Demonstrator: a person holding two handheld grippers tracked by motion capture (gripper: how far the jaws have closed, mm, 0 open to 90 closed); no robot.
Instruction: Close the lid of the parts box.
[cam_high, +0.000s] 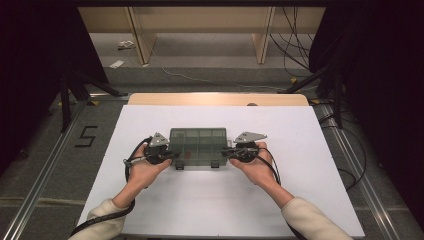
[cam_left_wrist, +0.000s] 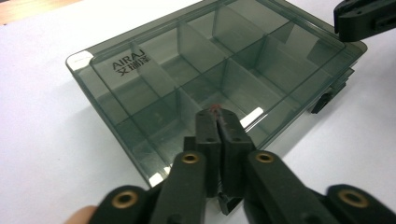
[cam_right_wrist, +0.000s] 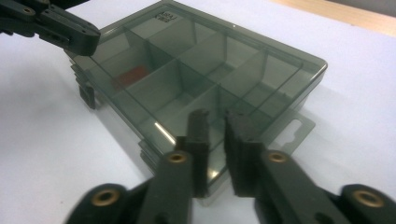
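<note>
I see organizer box (cam_high: 198, 147) long axis 9-to-3 on tabletop (cam_high: 215, 205); left hand-held gripper (cam_high: 175, 156) at 9 end, nearly closed, empty; right hand-held gripper (cam_high: 226, 153) at 3 end, narrow gap, empty. Both equally near.

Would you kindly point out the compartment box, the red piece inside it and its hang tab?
compartment box (cam_high: 198, 145), high view, middle of its smoky lid.
red piece (cam_right_wrist: 130, 75), right gripper view, its flat top, seen through the lid.
hang tab (cam_right_wrist: 295, 129), right gripper view, clear tab beside the slot.
</note>
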